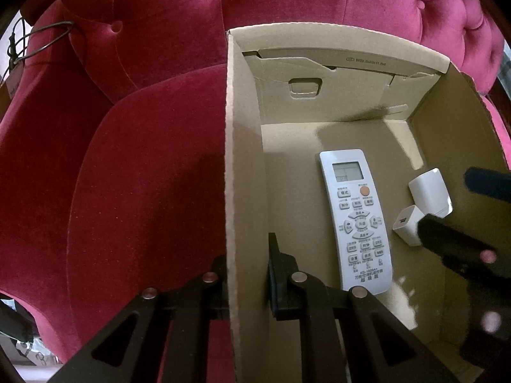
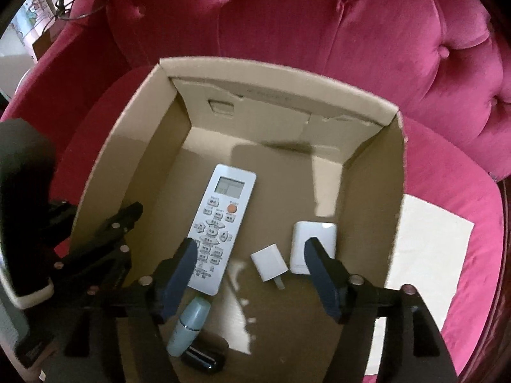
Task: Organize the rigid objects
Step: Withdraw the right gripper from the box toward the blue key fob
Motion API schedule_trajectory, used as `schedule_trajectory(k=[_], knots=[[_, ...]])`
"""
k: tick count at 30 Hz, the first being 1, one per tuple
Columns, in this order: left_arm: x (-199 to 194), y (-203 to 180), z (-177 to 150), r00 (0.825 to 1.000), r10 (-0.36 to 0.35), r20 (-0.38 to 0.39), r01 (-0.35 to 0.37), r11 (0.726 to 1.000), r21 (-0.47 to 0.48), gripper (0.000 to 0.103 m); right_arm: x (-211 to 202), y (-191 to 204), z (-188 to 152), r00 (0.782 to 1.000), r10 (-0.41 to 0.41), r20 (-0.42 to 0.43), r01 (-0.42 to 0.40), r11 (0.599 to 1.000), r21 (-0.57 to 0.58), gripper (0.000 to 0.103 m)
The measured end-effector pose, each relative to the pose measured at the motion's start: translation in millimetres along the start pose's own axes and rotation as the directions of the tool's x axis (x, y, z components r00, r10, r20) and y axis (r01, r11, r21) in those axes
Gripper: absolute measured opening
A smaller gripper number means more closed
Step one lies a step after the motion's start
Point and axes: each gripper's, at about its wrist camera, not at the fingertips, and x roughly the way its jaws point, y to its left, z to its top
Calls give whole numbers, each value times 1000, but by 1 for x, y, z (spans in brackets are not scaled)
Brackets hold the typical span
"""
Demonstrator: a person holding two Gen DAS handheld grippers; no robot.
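An open cardboard box (image 2: pixel 367 102) sits on a red velvet sofa. Inside lie a white remote control (image 2: pixel 220 223), a small white USB charger (image 2: pixel 268 265), a larger white adapter (image 2: pixel 314 239), a pale green bottle (image 2: pixel 190 325) and a black object (image 2: pixel 204 359). My left gripper (image 1: pixel 247 274) is shut on the box's left wall (image 1: pixel 242 175), one finger on each side; it also shows in the right wrist view (image 2: pixel 127 217). My right gripper (image 2: pixel 249 249) is open and empty above the box floor, over the remote's lower end and the chargers. The remote (image 1: pixel 356 217), charger (image 1: pixel 408 225) and adapter (image 1: pixel 429 191) show in the left wrist view too.
The red sofa seat (image 1: pixel 143 191) and tufted backrest (image 2: pixel 319 25) surround the box. A white sheet (image 2: pixel 428 255) lies on the seat right of the box. Cables (image 1: pixel 38 41) hang at the far left armrest.
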Motion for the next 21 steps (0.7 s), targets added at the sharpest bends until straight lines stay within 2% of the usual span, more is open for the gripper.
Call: schedule_trajectory(k=[7, 10, 21], knots=[[0, -1, 0, 1000, 5, 0, -5, 1000, 1, 14, -23, -7, 1, 999, 9, 43, -9, 1000, 15, 94], [0, -2, -1, 1000, 8, 0, -8, 1000, 3, 14, -32, -14, 1, 998, 1, 67, -2, 1000, 19, 99], [-1, -5, -1, 1000, 21, 0, -21, 1000, 9, 14, -51, -67, -10, 992, -56, 113, 47, 996, 74, 101]])
